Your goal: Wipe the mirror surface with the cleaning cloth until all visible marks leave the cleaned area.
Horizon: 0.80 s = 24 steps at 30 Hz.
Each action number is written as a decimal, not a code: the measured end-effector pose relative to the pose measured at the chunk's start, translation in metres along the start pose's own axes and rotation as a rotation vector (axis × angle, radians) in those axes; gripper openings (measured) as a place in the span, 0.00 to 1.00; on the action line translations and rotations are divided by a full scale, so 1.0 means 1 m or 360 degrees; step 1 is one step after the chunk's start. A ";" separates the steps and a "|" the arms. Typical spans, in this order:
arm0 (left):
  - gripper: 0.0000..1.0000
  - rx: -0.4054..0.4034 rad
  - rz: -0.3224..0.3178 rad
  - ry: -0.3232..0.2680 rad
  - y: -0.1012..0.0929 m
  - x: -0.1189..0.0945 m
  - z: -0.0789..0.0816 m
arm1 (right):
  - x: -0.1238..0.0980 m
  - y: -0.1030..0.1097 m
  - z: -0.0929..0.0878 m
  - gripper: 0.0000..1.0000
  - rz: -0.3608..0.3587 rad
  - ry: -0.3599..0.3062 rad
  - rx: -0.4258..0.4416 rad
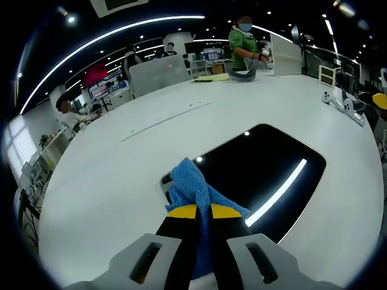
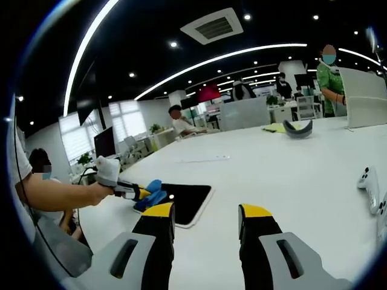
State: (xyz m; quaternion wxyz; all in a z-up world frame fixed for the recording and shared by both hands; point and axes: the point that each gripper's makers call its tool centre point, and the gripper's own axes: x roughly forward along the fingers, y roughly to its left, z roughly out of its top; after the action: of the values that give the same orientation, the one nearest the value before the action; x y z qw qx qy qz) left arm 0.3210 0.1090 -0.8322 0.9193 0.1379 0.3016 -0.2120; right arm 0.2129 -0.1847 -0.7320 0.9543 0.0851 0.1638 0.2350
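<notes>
White table [image 1: 121, 175] carries your dark mirror [image 1: 266, 169], lying flat near its edge. Your left gripper [image 1: 202, 212] is squeezed tight on the blue cloth [image 1: 193, 184], which rests on the mirror's corner. Your right gripper [image 2: 205, 220] hangs above the table with jaws apart, holding nothing. A white controller [image 2: 369, 184] sits nearby.

White game controller [image 2: 369, 184] on table [image 2: 290, 175]
</notes>
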 end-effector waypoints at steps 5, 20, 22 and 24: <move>0.03 0.0004 -0.0036 0.0000 -0.008 0.004 0.004 | 0.004 0.018 -0.011 0.41 0.0120 0.0095 -0.0120; 0.03 0.0003 -0.0161 -0.0009 -0.037 0.016 0.017 | 0.011 0.046 -0.022 0.58 0.0293 0.0202 -0.0260; 0.03 0.0004 -0.0176 -0.0013 -0.042 0.018 0.019 | 0.011 0.046 -0.021 0.61 0.0308 0.0203 -0.0280; 0.03 0.0001 -0.0193 -0.0017 -0.047 0.020 0.021 | 0.012 0.048 -0.018 0.69 0.0328 0.0208 -0.0350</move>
State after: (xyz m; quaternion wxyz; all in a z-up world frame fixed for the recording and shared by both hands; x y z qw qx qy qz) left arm 0.3239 0.0535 -0.8338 0.9062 0.1184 0.3045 -0.2682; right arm 0.1967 -0.1358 -0.7402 0.9160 -0.0190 0.1891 0.3532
